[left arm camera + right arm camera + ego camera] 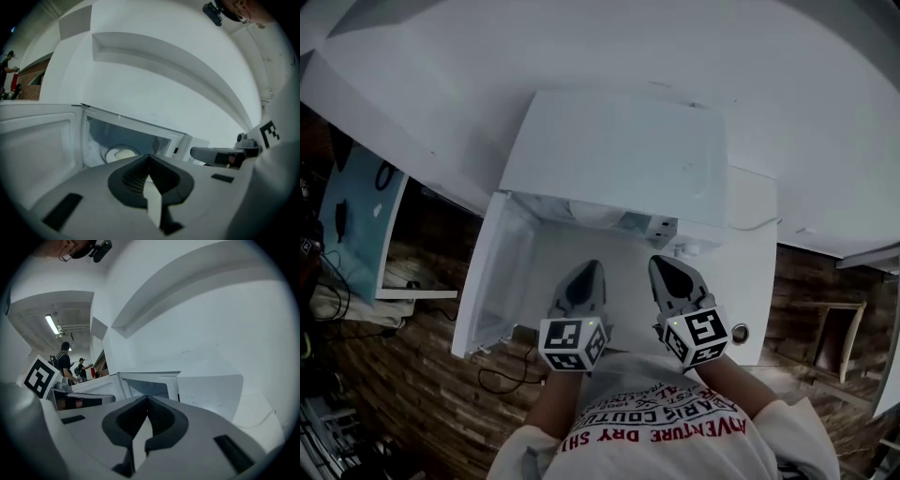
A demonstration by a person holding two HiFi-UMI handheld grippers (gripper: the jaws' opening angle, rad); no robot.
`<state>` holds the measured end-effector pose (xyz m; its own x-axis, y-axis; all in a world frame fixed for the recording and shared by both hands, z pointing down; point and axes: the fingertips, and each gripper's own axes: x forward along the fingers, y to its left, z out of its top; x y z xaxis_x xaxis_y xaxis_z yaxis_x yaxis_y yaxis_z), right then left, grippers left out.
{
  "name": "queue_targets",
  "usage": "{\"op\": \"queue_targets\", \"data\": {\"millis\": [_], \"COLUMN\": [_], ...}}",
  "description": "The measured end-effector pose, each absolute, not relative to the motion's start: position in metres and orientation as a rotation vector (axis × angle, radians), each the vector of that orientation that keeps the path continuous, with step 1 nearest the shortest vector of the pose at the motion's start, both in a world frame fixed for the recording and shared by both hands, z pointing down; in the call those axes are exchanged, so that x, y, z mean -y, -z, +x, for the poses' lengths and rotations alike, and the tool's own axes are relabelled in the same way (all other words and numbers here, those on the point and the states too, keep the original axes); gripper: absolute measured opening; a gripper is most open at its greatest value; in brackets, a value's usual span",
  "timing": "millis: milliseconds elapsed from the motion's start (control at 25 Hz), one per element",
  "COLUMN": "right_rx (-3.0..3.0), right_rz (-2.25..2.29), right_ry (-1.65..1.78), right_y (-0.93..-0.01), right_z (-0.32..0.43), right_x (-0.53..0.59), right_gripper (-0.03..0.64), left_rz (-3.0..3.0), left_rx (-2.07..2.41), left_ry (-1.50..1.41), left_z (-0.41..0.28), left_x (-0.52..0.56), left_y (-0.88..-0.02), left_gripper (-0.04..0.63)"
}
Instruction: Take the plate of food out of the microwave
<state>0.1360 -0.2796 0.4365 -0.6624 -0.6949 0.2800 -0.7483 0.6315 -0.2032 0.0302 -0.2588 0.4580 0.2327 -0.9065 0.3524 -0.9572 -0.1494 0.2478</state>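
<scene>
I am looking at the microwave door (492, 281) swung wide open on the left, so I am judging the opening step done and the reach for the food not yet begun. I am holding the left gripper (589, 270) just in front of the opening, its fingers clenched together with nothing between them. Beyond it, the plate of food (119, 153) is sitting inside the microwave (619, 150), on the floor of the cavity towards its left side, well apart from both tools. To the right I am holding the right gripper (664, 269) at about the same depth, its fingers likewise pressed shut on nothing, over the white worktop (757, 239). For the next move I am thinking the fingers need releasing first, then going into the cavity low and level to take the plate's rim, keeping it flat so the food is not sliding off while it is coming out.
</scene>
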Motion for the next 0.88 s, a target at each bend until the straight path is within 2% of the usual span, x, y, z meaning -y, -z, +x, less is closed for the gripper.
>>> {"op": "queue_targets", "data": {"millis": [240,600,760,880], "right_rx": [2.642,2.58,2.544,2.504], "right_rz": [1.121,1.207,1.193,1.207], "right_ry": [-0.496,-0.452,-0.455,-0.496], "right_y": [-0.464,-0.49,-0.511,-0.525], "right_z": [0.127,0.107,0.095,0.092], "right_x": [0.296,0.315,0.312,0.312], "right_gripper": [0.011,0.009,0.009,0.011], "left_rz": [1.976,1.891,1.78,1.695], "left_rx": [1.708,1.6,1.492,1.409], "left_ry": [-0.042,-0.157,-0.064,0.07], "left_z": [0.013,-0.011,-0.019,-0.021], "left_x": [0.274,0.302,0.315,0.328], "left_y": [-0.484,-0.545,-0.576,-0.585], "left_gripper": [0.006,0.008,0.012,0.107]}}
